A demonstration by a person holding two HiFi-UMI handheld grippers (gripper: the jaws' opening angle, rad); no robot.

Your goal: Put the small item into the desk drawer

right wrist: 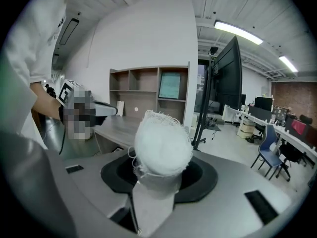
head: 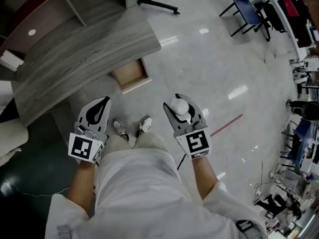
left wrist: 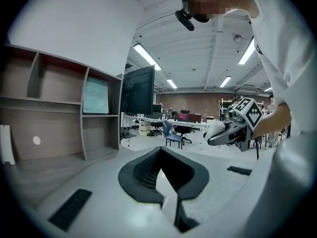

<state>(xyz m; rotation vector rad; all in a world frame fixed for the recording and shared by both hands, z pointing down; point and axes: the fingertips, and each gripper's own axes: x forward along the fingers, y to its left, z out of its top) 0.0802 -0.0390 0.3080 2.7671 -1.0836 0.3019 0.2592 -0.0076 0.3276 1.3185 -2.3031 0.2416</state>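
White ball [head: 179, 105] gripped by right hand-held gripper [head: 174, 102], left hand-held gripper [head: 103, 101] closed; drawer [head: 130, 73] open past desk [head: 84, 49] edge

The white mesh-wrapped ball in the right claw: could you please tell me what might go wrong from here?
The ball sits high in the right claw, seemingly gripped only low down, so it may slip out. The open drawer peeks only partly from under the desk top, so a drop could miss it.

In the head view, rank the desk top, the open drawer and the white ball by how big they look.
1. Desk top, largest by far.
2. Open drawer.
3. White ball, smallest, even though it sits nearer the camera.
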